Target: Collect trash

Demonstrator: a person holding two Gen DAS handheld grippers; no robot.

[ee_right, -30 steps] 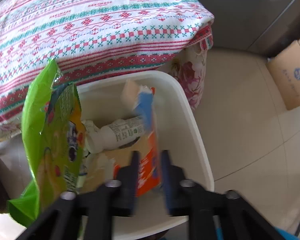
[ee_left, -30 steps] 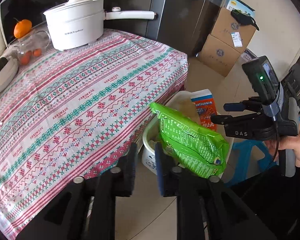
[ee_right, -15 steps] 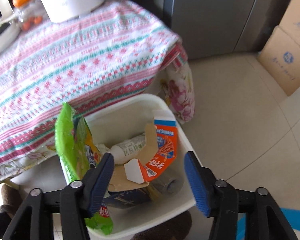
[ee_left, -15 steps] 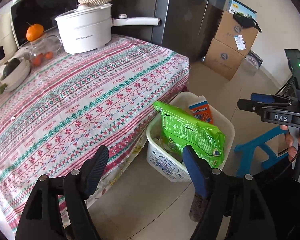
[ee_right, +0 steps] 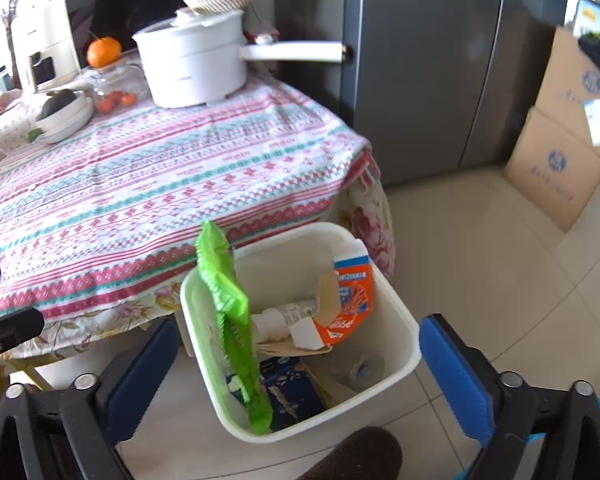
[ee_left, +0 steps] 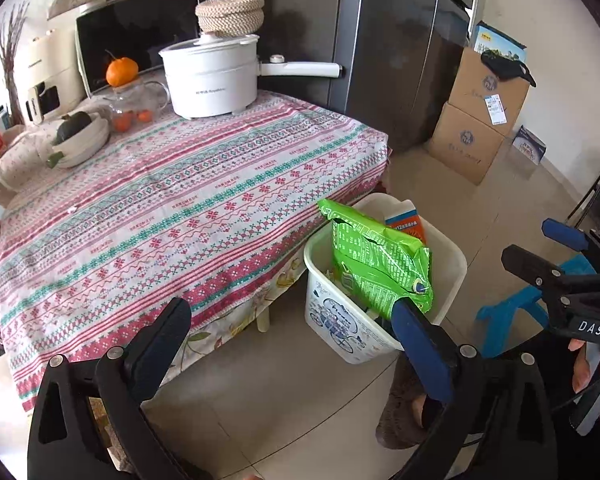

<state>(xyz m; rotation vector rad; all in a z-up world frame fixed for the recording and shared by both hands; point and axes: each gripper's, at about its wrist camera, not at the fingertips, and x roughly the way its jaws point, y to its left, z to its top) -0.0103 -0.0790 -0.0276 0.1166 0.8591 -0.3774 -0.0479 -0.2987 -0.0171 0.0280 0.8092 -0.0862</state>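
A white plastic bin [ee_left: 336, 320] [ee_right: 400, 320] stands on the floor beside the table. In it a green snack bag [ee_left: 376, 264] [ee_right: 230, 312] stands on end against the near wall, and an orange and blue carton [ee_left: 406, 224] [ee_right: 348, 296] leans at the far side over a white bottle [ee_right: 278, 318]. My left gripper [ee_left: 296, 340] hangs above and in front of the bin, jaws still opening, nothing between them. My right gripper [ee_right: 300, 352] is over the bin, jaws also opening and empty; the right gripper [ee_left: 548, 252] also shows at the right edge of the left wrist view.
The table with a patterned cloth [ee_left: 172, 208] carries a white pot [ee_left: 210, 76], a glass jar with an orange [ee_left: 122, 72] and a bowl [ee_left: 80, 140]. Cardboard boxes [ee_left: 476, 120] stand by a dark fridge [ee_left: 400, 40]. A blue stool [ee_left: 512, 308] is right of the bin.
Both grippers let go: the green bag left the left jaws, the carton the right, and both now rest in the bin. Both grippers opened wide and drew back and up.
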